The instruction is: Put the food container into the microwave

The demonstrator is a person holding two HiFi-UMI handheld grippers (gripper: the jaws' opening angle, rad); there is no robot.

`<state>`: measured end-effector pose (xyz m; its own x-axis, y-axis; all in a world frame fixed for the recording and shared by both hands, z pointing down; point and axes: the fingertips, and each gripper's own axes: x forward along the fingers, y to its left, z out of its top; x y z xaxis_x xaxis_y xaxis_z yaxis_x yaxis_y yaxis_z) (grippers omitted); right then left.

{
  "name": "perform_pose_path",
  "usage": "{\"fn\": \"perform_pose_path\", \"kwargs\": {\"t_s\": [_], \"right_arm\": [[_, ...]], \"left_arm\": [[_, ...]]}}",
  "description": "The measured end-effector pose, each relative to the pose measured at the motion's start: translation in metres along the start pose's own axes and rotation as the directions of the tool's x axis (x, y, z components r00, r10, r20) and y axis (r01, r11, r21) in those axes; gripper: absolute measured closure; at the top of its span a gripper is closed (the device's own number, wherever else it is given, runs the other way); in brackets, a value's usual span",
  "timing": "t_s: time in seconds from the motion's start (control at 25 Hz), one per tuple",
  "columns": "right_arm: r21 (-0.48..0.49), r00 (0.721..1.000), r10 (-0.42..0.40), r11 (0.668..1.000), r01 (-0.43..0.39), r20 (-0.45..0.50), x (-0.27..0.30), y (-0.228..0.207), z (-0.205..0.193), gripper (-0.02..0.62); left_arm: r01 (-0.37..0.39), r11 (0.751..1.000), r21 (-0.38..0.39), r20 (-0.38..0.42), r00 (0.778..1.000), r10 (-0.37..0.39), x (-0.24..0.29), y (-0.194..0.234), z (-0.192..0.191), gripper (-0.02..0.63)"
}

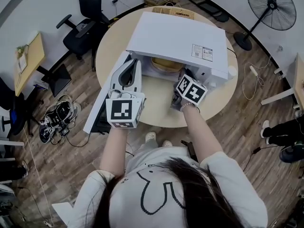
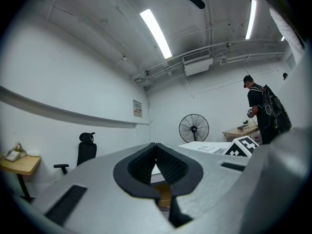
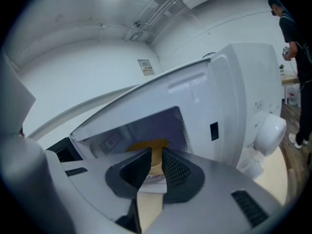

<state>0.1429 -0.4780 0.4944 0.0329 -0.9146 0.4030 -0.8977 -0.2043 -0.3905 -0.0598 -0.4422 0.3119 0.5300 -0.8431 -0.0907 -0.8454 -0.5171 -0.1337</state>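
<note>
Food container inside open microwave — right gripper jaws narrowly apart, left gripper jaws together, empty

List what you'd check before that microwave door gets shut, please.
1. The yellowish round food container is inside the white microwave: ok.
2. The right hand-held gripper has let go, with its jaws apart and nothing between them: ok.
3. The left hand-held gripper is free to push, with its jaws together and holding nothing: ok.
4. The microwave's white door is swung open to the left, beside the left hand-held gripper: ok.
5. The right hand-held gripper is out of the door's swing: cannot tell, as it hangs close in front of the opening.
</note>
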Motion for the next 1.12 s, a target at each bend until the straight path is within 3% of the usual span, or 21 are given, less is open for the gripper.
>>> {"fn": "perform_pose_path", "kwargs": {"t_s": [0.28, 0.6, 0.84, 1.12], "right_arm": [[-0.085, 0.997, 0.079, 0.993, -0.079, -0.004, -0.022, 0.012, 0.010, 0.529], [-0.216, 0.985, 0.169, 0.964, -0.158, 0.031, -0.051, 0.032, 0.031, 0.529], [-0.247, 0.973, 0.220, 0.949, -0.197, 0.066, -0.067, 0.039, 0.051, 0.529], [-0.385, 0.947, 0.305, 0.890, -0.245, 0.100, -0.086, 0.061, 0.073, 0.529]], "left_arm": [[-0.017, 1.000, 0.004, -0.007, 1.000, 0.018, 0.000, 0.000, -0.003, 0.597], [-0.036, 0.999, 0.007, 0.004, 0.999, 0.036, 0.003, 0.007, -0.001, 0.597], [-0.055, 0.998, -0.016, 0.012, 0.998, 0.055, 0.007, 0.014, -0.003, 0.597], [-0.049, 0.999, -0.016, 0.031, 0.998, 0.049, 0.013, 0.019, 0.003, 0.597]]}}
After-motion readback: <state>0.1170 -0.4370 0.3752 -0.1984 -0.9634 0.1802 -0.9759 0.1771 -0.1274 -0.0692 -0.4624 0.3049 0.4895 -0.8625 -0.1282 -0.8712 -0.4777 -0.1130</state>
